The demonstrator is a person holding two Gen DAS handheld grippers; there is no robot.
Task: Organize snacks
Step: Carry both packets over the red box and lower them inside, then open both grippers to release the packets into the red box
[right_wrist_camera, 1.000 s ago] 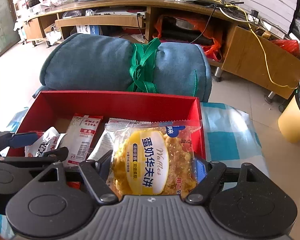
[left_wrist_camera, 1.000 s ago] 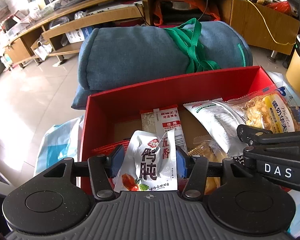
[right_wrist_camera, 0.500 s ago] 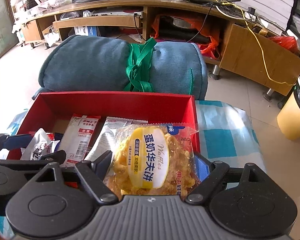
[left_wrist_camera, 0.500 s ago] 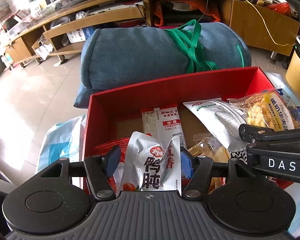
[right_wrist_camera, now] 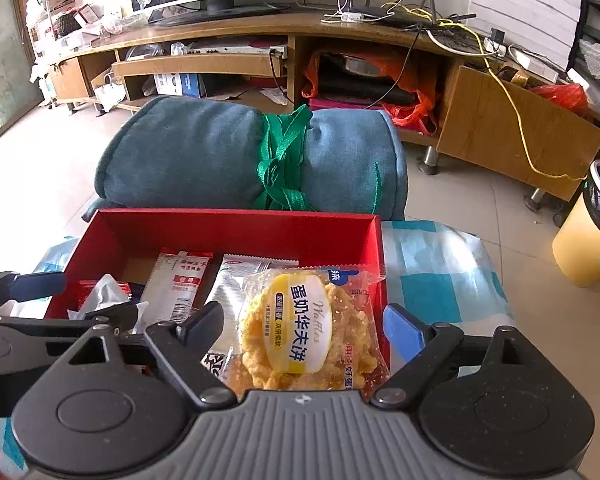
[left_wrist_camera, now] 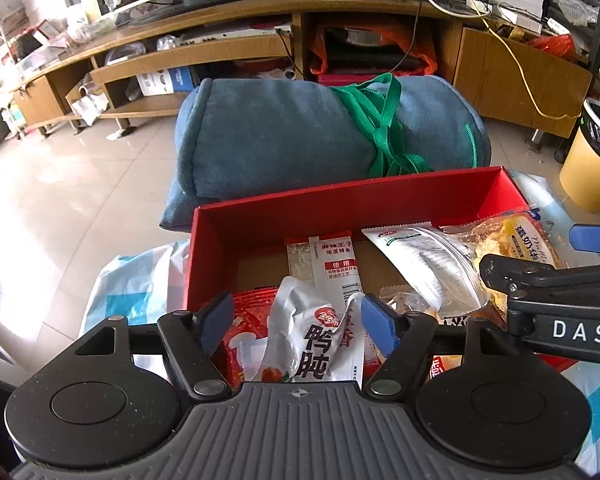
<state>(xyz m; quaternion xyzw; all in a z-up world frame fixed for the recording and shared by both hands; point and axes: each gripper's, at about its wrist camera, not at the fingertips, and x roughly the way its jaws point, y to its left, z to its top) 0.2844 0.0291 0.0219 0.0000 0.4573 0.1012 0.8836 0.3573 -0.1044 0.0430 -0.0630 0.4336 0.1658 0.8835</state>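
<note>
**Both grippers let go of their packets over the red box**

The left gripper [left_wrist_camera: 298, 322] hangs over the near left part of the red box [left_wrist_camera: 340, 204], and its jaws have just been opening. The silver packet [left_wrist_camera: 316, 340] with dark lettering stands between them, crumpled and tilted; a gap shows on its left side, while on the right the blue pad [left_wrist_camera: 376, 324] sits so near the foil edge that contact there is hard to judge. It looks released. Under it lies a red packet [left_wrist_camera: 244, 320].

The right gripper [right_wrist_camera: 304, 328] is over the near right corner of the box, jaws wide and likewise just opened further. The waffle packet [right_wrist_camera: 304, 324], clear wrap with a yellow label, lies between them with space on both sides, resting against the box's right wall and on a silvery-white packet [right_wrist_camera: 230, 292]. A white sachet [right_wrist_camera: 180, 284] with red print lies flat near the middle of the box floor.

The box sits on a blue-and-white checked cloth [right_wrist_camera: 440, 276]. Just behind it lies a rolled blue blanket [right_wrist_camera: 196, 152] tied with green straps [right_wrist_camera: 280, 160]. A yellow bin [right_wrist_camera: 588, 240] stands well off to the right.
</note>
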